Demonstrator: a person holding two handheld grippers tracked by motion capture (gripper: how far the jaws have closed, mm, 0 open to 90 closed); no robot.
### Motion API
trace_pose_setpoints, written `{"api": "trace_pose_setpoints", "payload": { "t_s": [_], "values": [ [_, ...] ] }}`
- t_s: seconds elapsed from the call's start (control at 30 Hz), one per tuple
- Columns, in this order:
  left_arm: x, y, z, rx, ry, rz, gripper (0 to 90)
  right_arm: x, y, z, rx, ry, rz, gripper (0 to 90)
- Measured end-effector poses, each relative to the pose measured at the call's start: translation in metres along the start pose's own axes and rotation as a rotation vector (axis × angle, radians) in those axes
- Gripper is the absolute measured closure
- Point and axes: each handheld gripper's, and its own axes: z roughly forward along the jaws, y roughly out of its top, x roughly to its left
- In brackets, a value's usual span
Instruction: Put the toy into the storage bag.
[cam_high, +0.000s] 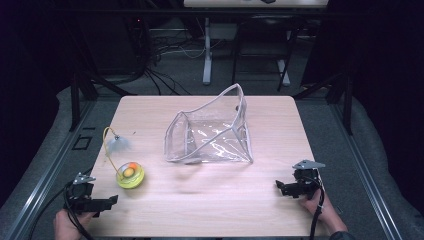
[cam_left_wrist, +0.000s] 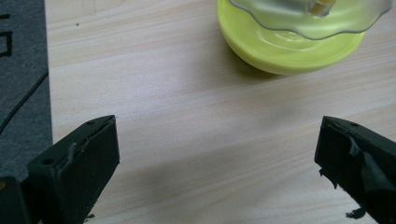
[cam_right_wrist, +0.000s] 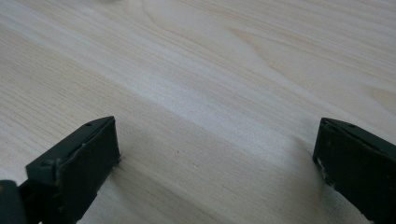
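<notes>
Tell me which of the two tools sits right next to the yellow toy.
The left tool, near the table's front left corner: the yellow toy lies just ahead of it. The right tool has bare wood ahead.

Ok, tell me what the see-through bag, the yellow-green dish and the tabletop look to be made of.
Bag: soft clear plastic, probably vinyl; glossy creases, pale grey trim on its edges.
Yellow-green dish: smooth moulded plastic by its even colour and sheen, under a clear wavy-edged plastic cover.
Tabletop: pale wood or wood-look laminate; matt, printed or real grain.
</notes>
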Motion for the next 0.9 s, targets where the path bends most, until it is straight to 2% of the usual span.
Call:
{"api": "trace_pose_setpoints", "payload": {
  "t_s": [0.33,0.63,0.9],
  "values": [
    [0.0,0.002,-0.002,0.014,-0.016,-0.011,0.1,0.0,0.0,0.0,0.001,0.0,-0.001,0.0],
    [-0.001,0.008,-0.013,-0.041,-0.027,-0.024,0.0,0.0,0.0,0.0,0.001,0.001,-0.001,0.0],
    [-0.006,0.019,-0.031,-0.134,-0.024,-0.022,0.0,0.0,0.0,0.0,0.002,0.0,0.0,0.0]
  ]
}}
